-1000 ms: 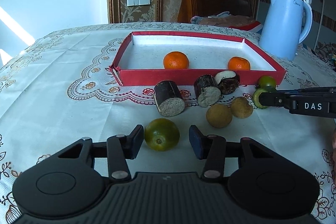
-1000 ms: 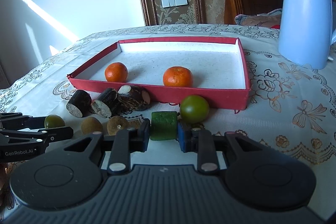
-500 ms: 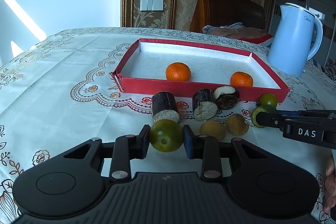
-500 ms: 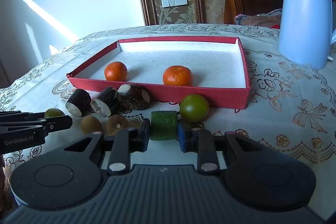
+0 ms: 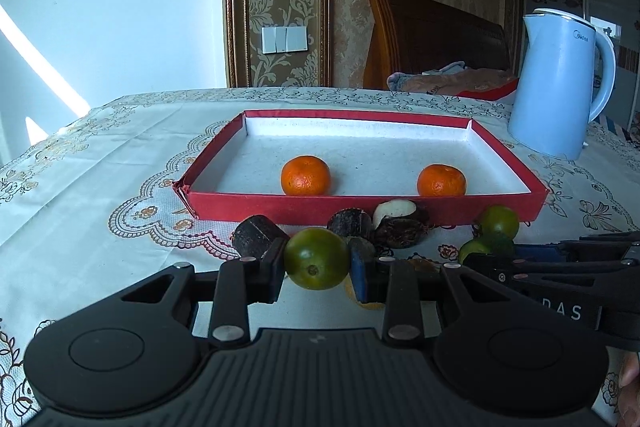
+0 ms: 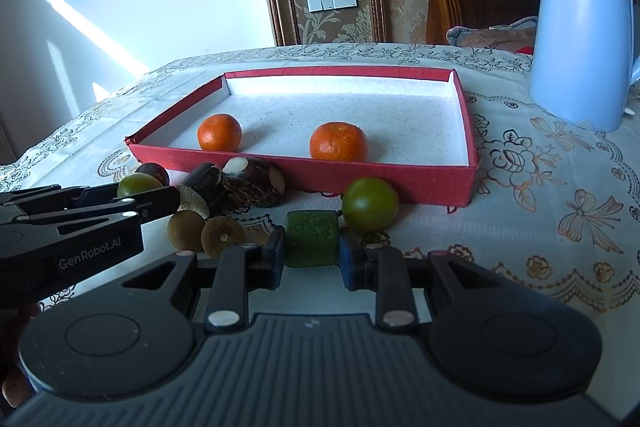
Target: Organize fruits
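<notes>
Both tools are matte black plastic with a ribbed central deck flanked by two round housings. The left gripper [image 5: 316,269] has silver rivets on its linkage arms, one black pad, one blue. The right gripper [image 6: 311,259] matches it. Side lettering reads "GenRobot.AI" and "DAS".

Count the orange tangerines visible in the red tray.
2. One tangerine sits near the front wall of the red tray, left of centre; the other tangerine sits toward the front right. None looks hidden.
</notes>
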`<state>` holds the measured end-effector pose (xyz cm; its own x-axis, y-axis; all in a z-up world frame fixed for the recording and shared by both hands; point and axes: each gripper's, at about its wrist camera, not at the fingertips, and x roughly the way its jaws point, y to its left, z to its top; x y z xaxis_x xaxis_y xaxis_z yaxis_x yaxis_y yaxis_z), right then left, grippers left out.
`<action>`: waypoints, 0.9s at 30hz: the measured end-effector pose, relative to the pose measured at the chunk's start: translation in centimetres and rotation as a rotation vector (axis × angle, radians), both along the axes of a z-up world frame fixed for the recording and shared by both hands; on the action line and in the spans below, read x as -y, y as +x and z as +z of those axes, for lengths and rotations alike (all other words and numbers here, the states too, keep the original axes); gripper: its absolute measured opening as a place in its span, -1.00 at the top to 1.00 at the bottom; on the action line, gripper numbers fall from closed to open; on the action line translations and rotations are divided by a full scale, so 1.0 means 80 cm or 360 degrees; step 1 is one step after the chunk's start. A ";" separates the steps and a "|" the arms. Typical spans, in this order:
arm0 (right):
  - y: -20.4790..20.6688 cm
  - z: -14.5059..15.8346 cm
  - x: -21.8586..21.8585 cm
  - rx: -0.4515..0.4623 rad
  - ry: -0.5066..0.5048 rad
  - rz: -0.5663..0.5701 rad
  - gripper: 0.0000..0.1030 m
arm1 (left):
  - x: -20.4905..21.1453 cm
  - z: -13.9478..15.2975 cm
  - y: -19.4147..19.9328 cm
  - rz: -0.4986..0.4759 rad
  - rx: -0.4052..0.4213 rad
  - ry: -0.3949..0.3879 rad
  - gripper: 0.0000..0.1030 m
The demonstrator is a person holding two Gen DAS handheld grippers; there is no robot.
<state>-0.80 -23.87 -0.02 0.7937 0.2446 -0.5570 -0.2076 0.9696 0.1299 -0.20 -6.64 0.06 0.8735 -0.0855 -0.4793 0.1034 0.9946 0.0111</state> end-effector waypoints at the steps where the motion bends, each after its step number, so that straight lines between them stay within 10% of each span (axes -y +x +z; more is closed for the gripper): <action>1: 0.000 0.000 0.001 0.0000 0.0000 0.0000 0.50 | 0.001 -0.001 -0.001 0.0005 0.0004 0.0009 0.37; 27: -0.001 -0.001 0.001 0.0005 0.0002 -0.0007 0.50 | -0.002 -0.003 -0.002 0.0032 0.0005 0.0003 0.37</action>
<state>-0.85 -23.95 -0.12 0.7963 0.2418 -0.5545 -0.2038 0.9703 0.1305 -0.39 -6.50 -0.16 0.8766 -0.0669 -0.4765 0.0833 0.9964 0.0133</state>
